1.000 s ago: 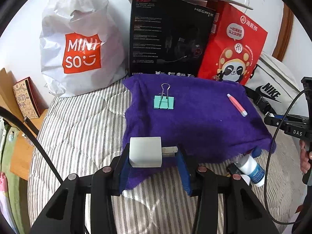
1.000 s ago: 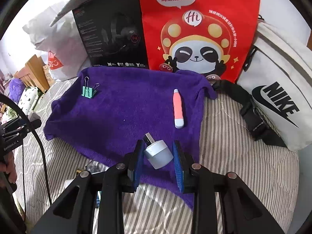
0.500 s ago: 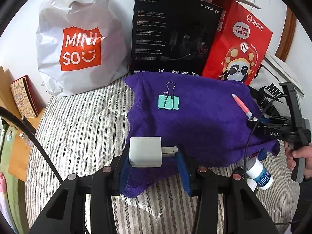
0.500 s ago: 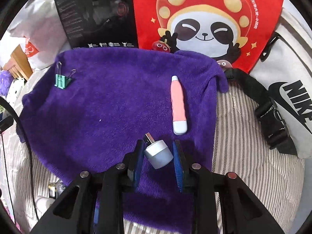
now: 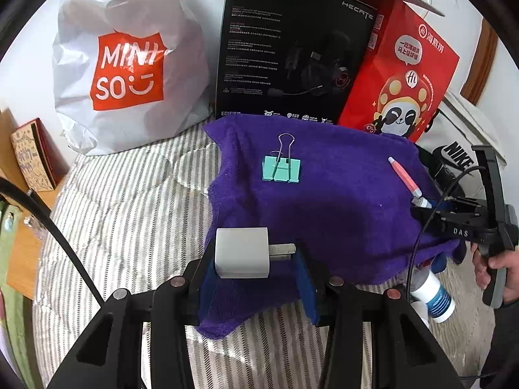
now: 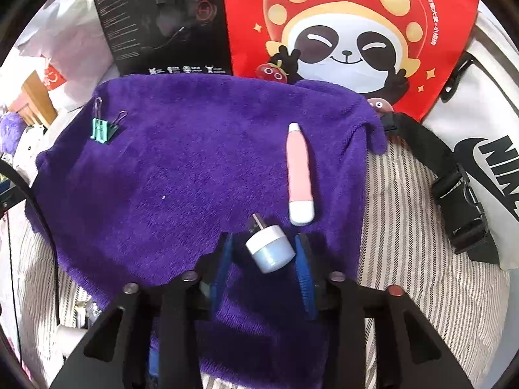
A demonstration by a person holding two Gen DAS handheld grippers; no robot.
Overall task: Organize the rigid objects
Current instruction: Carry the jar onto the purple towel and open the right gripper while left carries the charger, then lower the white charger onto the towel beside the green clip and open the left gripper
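Your left gripper (image 5: 256, 259) clamps the white charger (image 5: 241, 253), low in the frame's centre over the purple towel's (image 5: 340, 201) near edge. Your right gripper's (image 6: 264, 256) jaws are opening around the small blue plug (image 6: 271, 249), which lies on the towel just below the pink pen (image 6: 300, 175).

A striped bed (image 5: 129, 214) fills the frame's middle; on it lie a purple towel (image 5: 340, 214) at centre, white shopping bag (image 5: 129, 64) upper left, small bottle (image 5: 436, 298) lower right
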